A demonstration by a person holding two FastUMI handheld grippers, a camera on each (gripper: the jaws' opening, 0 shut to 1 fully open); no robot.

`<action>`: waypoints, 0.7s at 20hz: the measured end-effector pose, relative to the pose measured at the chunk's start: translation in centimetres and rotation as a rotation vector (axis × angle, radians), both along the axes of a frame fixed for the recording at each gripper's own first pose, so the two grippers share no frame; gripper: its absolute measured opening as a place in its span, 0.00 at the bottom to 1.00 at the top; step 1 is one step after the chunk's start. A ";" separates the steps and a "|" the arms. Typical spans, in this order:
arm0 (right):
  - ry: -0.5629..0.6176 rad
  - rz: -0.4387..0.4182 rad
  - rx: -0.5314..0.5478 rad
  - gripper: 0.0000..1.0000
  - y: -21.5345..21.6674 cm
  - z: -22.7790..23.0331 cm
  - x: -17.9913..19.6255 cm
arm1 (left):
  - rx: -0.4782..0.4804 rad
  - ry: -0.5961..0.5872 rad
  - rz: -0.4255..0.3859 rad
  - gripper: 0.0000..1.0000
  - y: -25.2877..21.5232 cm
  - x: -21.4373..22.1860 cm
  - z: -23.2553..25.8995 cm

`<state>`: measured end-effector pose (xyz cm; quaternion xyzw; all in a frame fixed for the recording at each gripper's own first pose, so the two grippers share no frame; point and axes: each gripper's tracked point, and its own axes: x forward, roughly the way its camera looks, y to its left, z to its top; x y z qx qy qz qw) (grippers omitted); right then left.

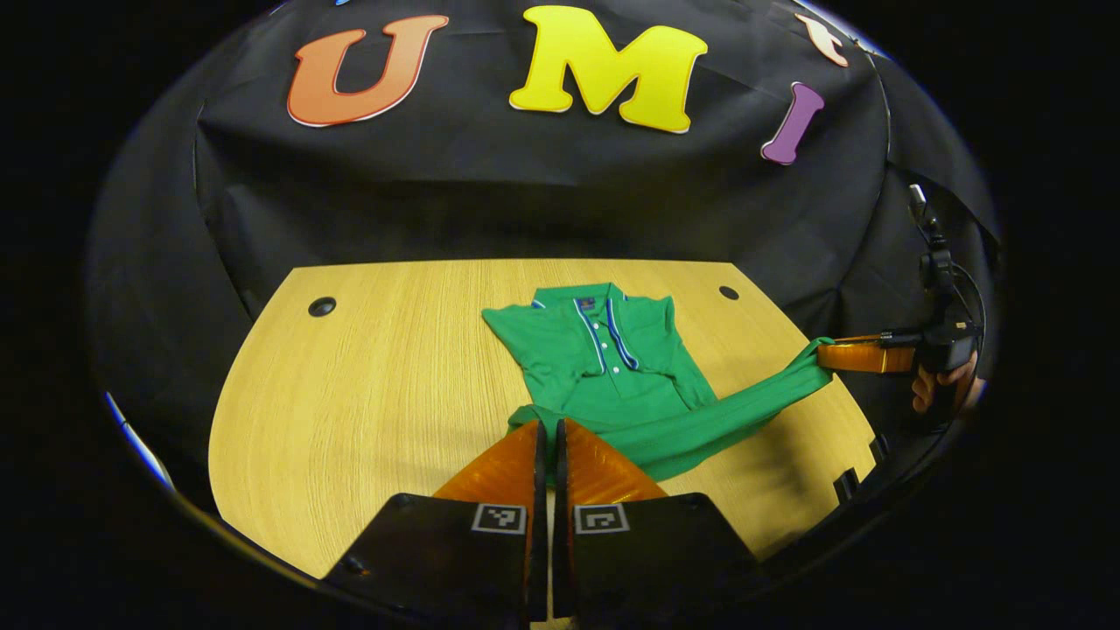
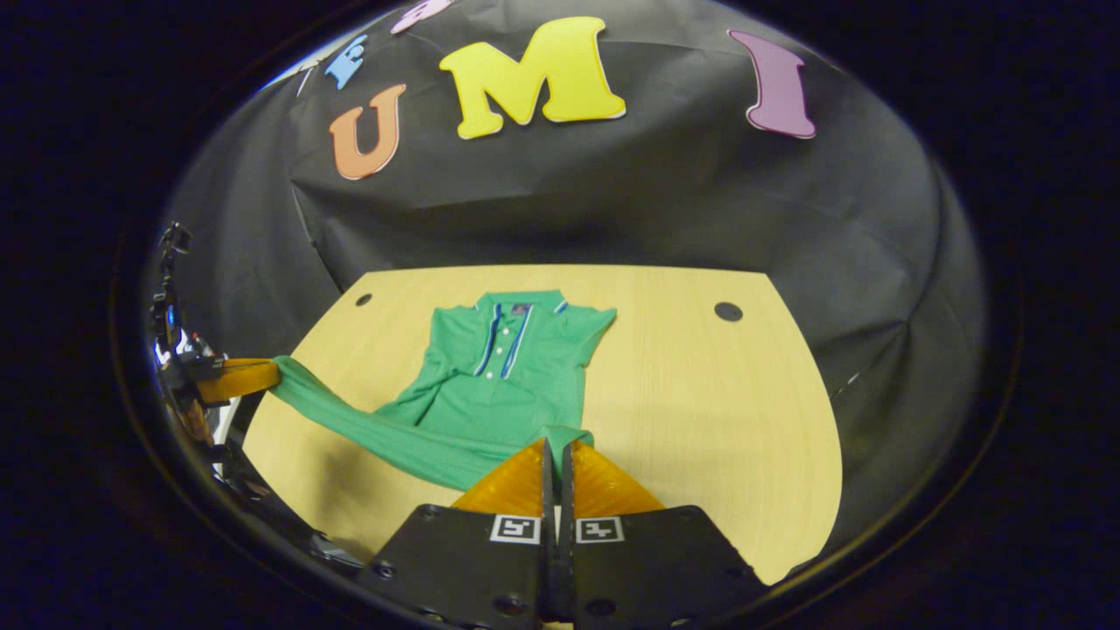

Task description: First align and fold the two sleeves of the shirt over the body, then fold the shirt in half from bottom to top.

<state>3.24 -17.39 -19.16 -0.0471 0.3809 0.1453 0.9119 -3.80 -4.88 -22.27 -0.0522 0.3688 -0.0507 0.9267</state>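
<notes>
Left gripper view: a green polo shirt (image 1: 612,367) lies on the wooden table (image 1: 367,385), collar toward the far edge and the black booth wall, its long axis running from the near edge away toward that wall. The sleeves look already laid over the body. The lower hem is lifted off the table and stretched crosswise as a taut band. The left gripper (image 1: 549,437) sits at the near end of the shirt, fingers pressed together on one bottom corner of the cloth. At the right edge of the view, the right gripper (image 1: 827,354), held in a hand (image 1: 941,385), pinches the other hem corner beyond the table's side.

Right gripper view: the shirt (image 2: 507,367) again points collar-first to the far edge, placket facing up, slightly left of table (image 2: 700,411) centre. The right gripper (image 2: 554,451) is clamped on the near hem corner straight ahead of it. The hem band runs left to the left gripper (image 2: 271,374), which grips its end near the table's left edge.
</notes>
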 end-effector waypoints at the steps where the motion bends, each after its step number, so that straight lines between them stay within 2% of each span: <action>1: -0.019 0.000 -0.001 0.00 0.4 0.7 1.4 | 0.003 -0.020 0.004 0.07 0.2 1.5 0.4; 3: -0.052 0.003 0.000 0.02 1.4 1.8 3.9 | 0.002 -0.053 0.012 0.07 0.6 4.2 1.0; 8: -0.089 -0.005 0.007 0.00 2.6 3.1 9.7 | -0.004 -0.078 0.033 0.08 1.7 10.4 1.0; 12: -0.127 -0.021 0.027 0.02 3.8 4.1 16.0 | -0.007 -0.118 0.065 0.07 2.9 15.8 1.0; 14: -0.131 -0.031 0.039 0.00 4.7 3.7 19.1 | 0.000 -0.128 0.088 0.07 3.7 18.5 0.2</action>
